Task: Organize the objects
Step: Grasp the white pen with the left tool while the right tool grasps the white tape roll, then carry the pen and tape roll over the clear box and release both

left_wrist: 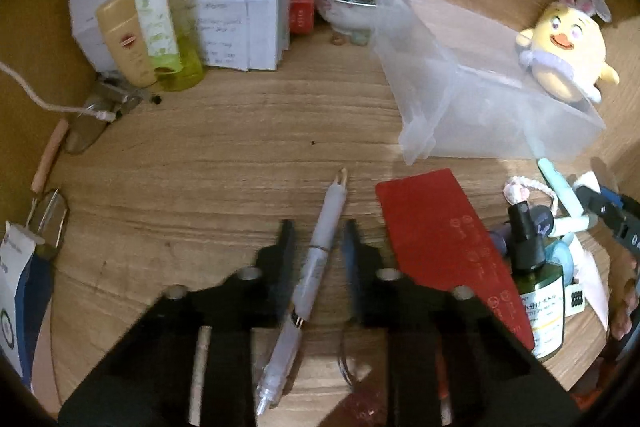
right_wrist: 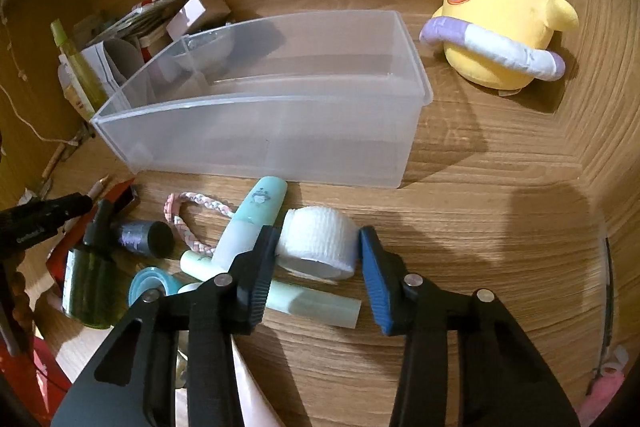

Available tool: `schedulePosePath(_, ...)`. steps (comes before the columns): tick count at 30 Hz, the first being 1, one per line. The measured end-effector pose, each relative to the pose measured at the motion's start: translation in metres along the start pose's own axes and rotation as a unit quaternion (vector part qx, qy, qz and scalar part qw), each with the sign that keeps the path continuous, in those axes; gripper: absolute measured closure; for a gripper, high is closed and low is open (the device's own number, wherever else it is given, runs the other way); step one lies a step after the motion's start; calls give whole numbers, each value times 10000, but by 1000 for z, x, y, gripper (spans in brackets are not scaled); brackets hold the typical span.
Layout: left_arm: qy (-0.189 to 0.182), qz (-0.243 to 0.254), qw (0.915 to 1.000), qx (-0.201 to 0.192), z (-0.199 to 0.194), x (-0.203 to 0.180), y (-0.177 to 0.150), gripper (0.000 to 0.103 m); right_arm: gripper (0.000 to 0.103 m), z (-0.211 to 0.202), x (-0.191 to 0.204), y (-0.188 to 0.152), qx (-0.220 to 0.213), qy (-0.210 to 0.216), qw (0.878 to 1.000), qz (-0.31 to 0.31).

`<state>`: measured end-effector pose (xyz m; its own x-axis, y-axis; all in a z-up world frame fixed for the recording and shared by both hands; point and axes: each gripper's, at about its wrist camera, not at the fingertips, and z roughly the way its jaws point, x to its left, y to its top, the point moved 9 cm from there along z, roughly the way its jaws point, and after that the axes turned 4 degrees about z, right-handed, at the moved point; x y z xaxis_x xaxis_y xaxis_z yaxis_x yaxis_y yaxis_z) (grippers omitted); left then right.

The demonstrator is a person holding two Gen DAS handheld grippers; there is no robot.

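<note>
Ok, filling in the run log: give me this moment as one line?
left gripper: open, fingers astride pen | right gripper: open, around white tape roll | clear bin: looks empty

A wood-grain tabletop point(left_wrist: 240, 147) carries everything. On it lie a grey pen point(left_wrist: 320, 251), a red card point(left_wrist: 436, 227), a clear plastic bin point(right_wrist: 272, 131) and a yellow chick plush point(right_wrist: 504, 23) standing well apart from the bin's end. Near the bin's front wall sit a white roll of gauze point(right_wrist: 320, 243), mint tubes point(right_wrist: 256, 223), a pink braided band point(right_wrist: 192, 223), a blue tape roll point(right_wrist: 150, 281) and a dark green bottle point(left_wrist: 538, 291). Papers point(left_wrist: 236, 3) and a green bottle point(left_wrist: 176, 7) crowd the far side.
</note>
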<state>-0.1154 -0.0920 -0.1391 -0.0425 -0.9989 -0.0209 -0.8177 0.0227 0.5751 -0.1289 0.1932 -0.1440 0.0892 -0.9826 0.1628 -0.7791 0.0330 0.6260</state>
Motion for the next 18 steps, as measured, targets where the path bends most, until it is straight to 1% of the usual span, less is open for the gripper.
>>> schedulePosePath(2, 39, 47, 10000, -18, 0, 0, 0, 88, 65, -2, -1, 2, -68, -11, 10000, 42)
schedulePosePath(5, 7, 50, 10000, -19, -1, 1, 0, 92, 65, -8, -6, 6, -198, -29, 9997, 151)
schedulePosePath(7, 5, 15, 10000, -80, -4, 2, 2, 93, 65, -12, -7, 9, -261, -2, 9994, 210)
schedulePosePath(14, 25, -36, 9983, -581, -34, 0, 23, 93, 65, -32, -11, 26, -594, -15, 9979, 257)
schedulePosePath(18, -19, -81, 9957, -920, -54, -4, 39, 93, 65, -44, -9, 36, -808, 20, 9964, 249)
